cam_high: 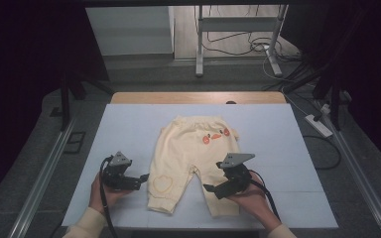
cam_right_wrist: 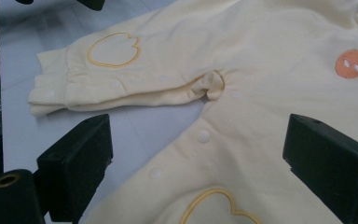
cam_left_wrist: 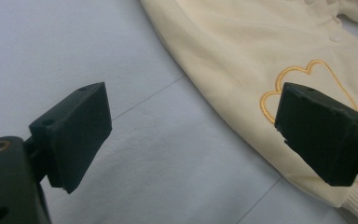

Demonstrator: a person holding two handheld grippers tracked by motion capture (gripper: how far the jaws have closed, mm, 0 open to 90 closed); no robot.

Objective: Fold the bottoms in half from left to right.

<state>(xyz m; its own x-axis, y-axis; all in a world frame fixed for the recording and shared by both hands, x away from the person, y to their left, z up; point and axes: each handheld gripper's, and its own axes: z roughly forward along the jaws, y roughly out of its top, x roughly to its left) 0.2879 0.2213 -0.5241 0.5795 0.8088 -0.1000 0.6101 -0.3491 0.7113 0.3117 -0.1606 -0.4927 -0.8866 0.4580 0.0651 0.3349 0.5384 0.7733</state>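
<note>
Pale-yellow baby trousers (cam_high: 193, 163) lie flat — legs apart; orange-outlined knee patches.

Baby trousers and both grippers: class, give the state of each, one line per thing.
baby trousers: spread flat on the white mat, waistband away from the person, legs apart.
left gripper: open, holding nothing, jaws beside the outer edge of one trouser leg.
right gripper: open, holding nothing, jaws over the other trouser leg.
</note>
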